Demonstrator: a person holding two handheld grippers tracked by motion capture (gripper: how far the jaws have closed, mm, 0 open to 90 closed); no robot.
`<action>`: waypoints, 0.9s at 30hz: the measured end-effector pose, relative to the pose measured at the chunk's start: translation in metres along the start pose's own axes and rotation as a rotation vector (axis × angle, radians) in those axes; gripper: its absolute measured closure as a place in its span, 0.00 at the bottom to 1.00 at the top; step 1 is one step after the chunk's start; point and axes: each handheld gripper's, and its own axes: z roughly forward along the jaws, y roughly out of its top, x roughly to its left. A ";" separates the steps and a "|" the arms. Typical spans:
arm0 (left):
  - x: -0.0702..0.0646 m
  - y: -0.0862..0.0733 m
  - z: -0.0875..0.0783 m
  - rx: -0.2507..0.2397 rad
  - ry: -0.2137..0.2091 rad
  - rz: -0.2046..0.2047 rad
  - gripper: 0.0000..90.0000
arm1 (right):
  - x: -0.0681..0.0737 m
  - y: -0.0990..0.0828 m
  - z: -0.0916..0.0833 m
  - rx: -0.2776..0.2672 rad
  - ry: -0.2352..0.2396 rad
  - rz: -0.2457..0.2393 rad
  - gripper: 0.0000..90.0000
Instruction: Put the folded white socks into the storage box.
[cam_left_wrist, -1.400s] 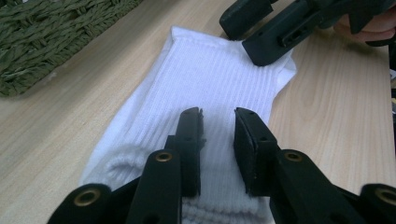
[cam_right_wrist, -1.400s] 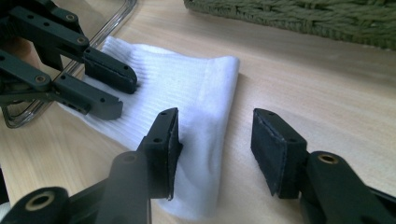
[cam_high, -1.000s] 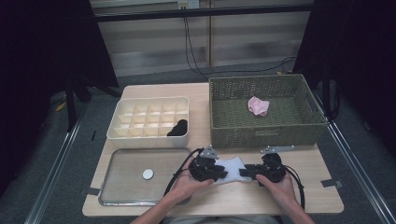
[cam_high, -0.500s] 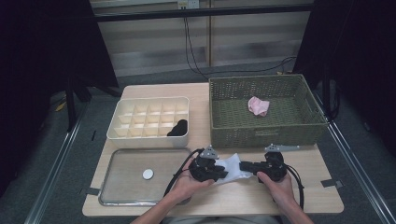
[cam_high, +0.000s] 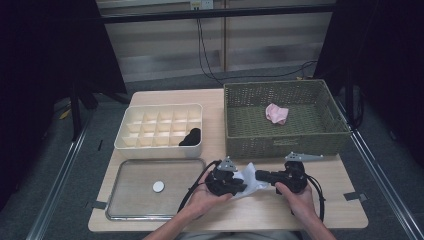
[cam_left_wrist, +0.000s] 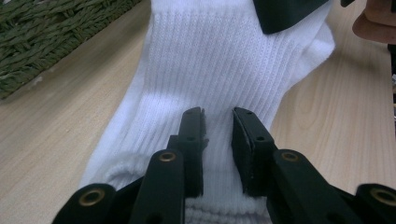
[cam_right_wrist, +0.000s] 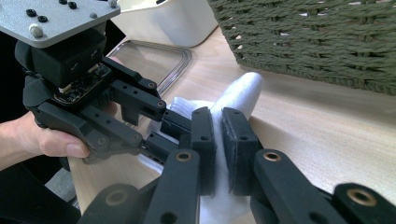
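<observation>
A white ribbed sock (cam_high: 250, 179) lies on the wooden table near its front edge, stretched between the two grippers. My left gripper (cam_high: 242, 186) is shut on one end of it; in the left gripper view the pads (cam_left_wrist: 194, 135) pinch a fold of the sock (cam_left_wrist: 210, 60). My right gripper (cam_high: 260, 176) reaches in from the right. Its jaws have just been closing and now pinch the sock's other end (cam_right_wrist: 240, 93), with my right gripper (cam_right_wrist: 218, 116) facing the left one.
A green woven basket (cam_high: 285, 145) stands behind the grippers with a pink cloth (cam_high: 276, 113) in it. At back left a cream compartment box (cam_high: 160, 106) holds a black bundle (cam_high: 191, 137). A metal tray (cam_high: 130, 195) at front left carries a small white disc (cam_high: 158, 186).
The right gripper's jaws have closed onto the sock's end, and the sock has bunched up between the two grippers. The left hand has stayed put.
</observation>
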 end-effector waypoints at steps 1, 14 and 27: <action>0.000 0.000 -0.001 0.001 0.000 0.005 0.81 | 0.000 0.000 0.000 0.002 -0.002 -0.002 0.93; -0.001 0.001 -0.036 -0.040 0.016 0.002 0.70 | -0.009 0.001 -0.011 0.000 -0.036 -0.003 0.93; 0.022 -0.025 -0.055 -0.030 0.093 -0.050 0.57 | -0.011 0.004 -0.014 -0.014 -0.042 -0.010 0.93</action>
